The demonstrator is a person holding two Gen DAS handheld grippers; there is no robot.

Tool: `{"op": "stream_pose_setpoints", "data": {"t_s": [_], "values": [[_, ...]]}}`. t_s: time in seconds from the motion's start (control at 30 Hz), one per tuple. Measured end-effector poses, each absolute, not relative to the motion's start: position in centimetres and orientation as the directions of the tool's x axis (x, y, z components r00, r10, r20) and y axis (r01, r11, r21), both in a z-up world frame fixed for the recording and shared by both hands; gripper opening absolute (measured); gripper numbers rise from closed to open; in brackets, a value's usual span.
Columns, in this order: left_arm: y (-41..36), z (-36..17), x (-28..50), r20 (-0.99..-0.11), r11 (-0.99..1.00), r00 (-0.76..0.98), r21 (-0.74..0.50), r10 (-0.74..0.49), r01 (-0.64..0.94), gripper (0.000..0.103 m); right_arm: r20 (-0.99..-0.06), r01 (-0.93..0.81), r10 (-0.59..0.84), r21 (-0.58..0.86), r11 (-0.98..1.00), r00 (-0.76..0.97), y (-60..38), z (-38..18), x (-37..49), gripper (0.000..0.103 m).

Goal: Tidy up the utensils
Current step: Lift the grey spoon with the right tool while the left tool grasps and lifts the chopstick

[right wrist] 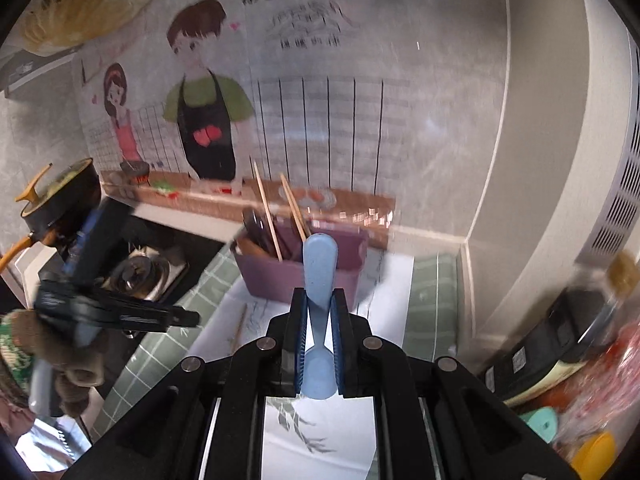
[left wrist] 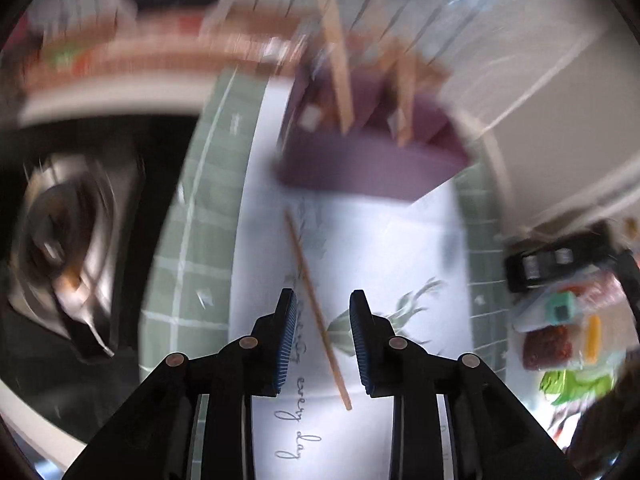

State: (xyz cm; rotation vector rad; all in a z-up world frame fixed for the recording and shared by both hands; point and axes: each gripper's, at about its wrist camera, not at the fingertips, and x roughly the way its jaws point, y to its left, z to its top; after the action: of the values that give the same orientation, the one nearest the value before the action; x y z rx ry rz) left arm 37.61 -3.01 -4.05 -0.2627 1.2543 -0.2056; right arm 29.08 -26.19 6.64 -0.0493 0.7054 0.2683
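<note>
1. Our right gripper [right wrist: 319, 312] was clenched on a pale blue utensil [right wrist: 319, 268], its handle pointing forward and up towards the purple bin [right wrist: 304, 276]. We took it for a spoon or small spatula; the working end was hidden behind the jaws.

2. The purple bin stood on a white printed sheet [left wrist: 400, 248] over the green gridded mat [left wrist: 192, 240], close to the back wall. Several wooden chopsticks [right wrist: 268, 216] already leaned in it, with some dark utensils beside them.

3. Our left gripper [left wrist: 323, 340] was released, jaws partly apart with nothing between the pads. A single wooden chopstick [left wrist: 316, 312] lay on the sheet below it, running diagonally between the fingers. The left view was badly blurred.

4. We judged the step in hand to be carrying the blue utensil to the bin. To do it well, we needed to bring it above an open part of the bin, clear of the leaning chopsticks, tip it more upright, and let go only once its lower end was inside the rim.

5. The stray chopstick looked like the left side's next pick; a thin stick flat on paper called for a square, low approach.
</note>
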Motion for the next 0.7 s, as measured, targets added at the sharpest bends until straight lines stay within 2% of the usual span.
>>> {"op": "stream_pose_setpoints", "data": {"t_s": [0.2, 0.47, 0.53, 0.57, 0.6, 0.7], "values": [[-5.2, -9.7, 39.8, -0.957, 0.971, 0.183, -0.236, -0.226, -0.037, 0.029, -0.677, -0.242, 0.226, 0.072, 0.968, 0.701, -28.0, 4.3, 29.0, 0.010], [-8.5, -11.6, 42.2, -0.982, 0.990, 0.130, -0.137, -0.134, -0.013, 0.029, -0.698, -0.224, 0.219, 0.086, 0.971, 0.682, -30.0, 2.6, 28.7, 0.010], [-9.3, -11.9, 42.3, -0.984, 0.994, 0.141, -0.109, -0.110, 0.011, 0.026, -0.698, -0.219, 0.219, 0.091, 0.972, 0.681, -30.5, 2.4, 28.5, 0.010], [-9.9, -11.9, 42.2, -0.984, 0.995, 0.155, -0.087, -0.092, 0.043, 0.015, -0.699, -0.217, 0.218, 0.092, 0.972, 0.681, -30.7, 2.4, 28.5, 0.010], [-10.2, -12.0, 42.1, -0.983, 0.996, 0.166, -0.067, -0.077, 0.063, 0.010, -0.700, -0.215, 0.218, 0.094, 0.972, 0.680, -30.8, 2.3, 28.5, 0.010], [-10.3, -11.9, 41.2, -0.972, 0.993, 0.216, -0.073, -0.091, 0.091, 0.007, -0.701, -0.212, 0.215, 0.092, 0.973, 0.680, -31.0, 2.2, 28.4, 0.010]]}}
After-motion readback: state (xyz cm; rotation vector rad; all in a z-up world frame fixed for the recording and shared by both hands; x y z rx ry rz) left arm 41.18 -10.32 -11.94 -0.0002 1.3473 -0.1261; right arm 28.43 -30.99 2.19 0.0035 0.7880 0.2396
